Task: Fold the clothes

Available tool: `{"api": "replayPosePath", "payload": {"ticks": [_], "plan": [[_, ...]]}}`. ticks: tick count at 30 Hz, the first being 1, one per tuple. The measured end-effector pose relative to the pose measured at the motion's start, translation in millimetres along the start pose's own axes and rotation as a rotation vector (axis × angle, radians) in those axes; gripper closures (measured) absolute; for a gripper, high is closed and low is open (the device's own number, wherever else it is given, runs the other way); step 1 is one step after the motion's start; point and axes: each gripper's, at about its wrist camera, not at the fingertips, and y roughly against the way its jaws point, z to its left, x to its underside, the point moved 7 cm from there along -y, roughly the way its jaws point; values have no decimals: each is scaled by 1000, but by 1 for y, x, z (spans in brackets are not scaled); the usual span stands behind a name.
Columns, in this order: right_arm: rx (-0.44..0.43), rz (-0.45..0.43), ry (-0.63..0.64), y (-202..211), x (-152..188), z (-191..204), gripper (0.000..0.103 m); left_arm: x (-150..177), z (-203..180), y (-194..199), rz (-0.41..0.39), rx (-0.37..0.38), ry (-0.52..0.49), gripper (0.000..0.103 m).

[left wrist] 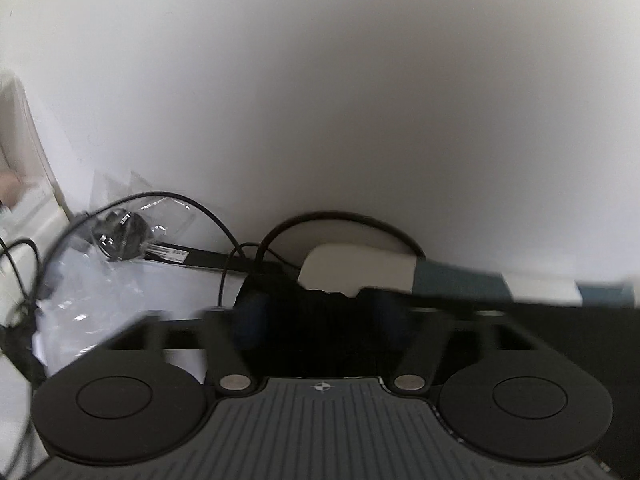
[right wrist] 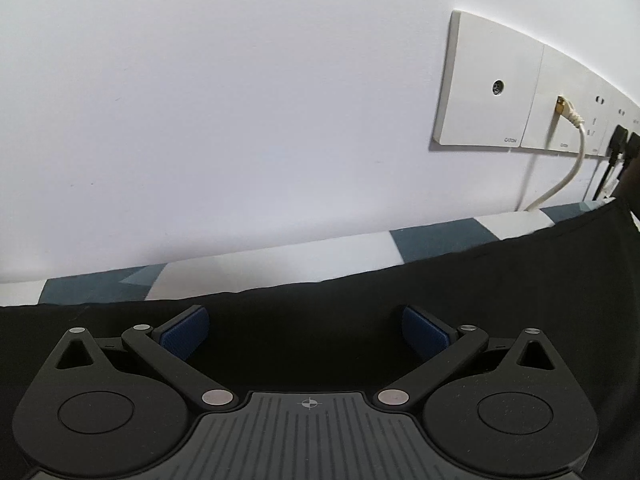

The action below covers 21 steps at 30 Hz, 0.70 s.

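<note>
Now both claws wide: left claw (left wrist: 316, 312), right claw (right wrist: 306, 330) over black garment (right wrist: 480, 280), nothing gripped.

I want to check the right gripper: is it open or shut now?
Open. The right gripper's blue pads stand apart over the black cloth.

Left hand-held gripper (left wrist: 320, 312) motion-blurred over dark garment (left wrist: 312, 320); black plugs (right wrist: 624, 140) cut by right edge
</note>
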Motion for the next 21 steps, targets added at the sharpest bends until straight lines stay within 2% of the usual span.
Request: {"api": "replayPosePath", "payload": {"ticks": [4,7,11,16,21], "plan": [[-19,-29,-133,24,-1,-49,1,17,-28,38,36,11,-95,18],[9,-42,-288,49,5,-103,1,46,-74,75,31,176,-186,10],[132,-69,-494,92,34,-192,1,94,-146,106,77,336,-328,10],[279,-56,-589,132,74,-283,1,137,-216,136,104,466,-417,10],[354,-48,-599,164,106,-337,1,148,-239,159,136,479,-389,10]]}}
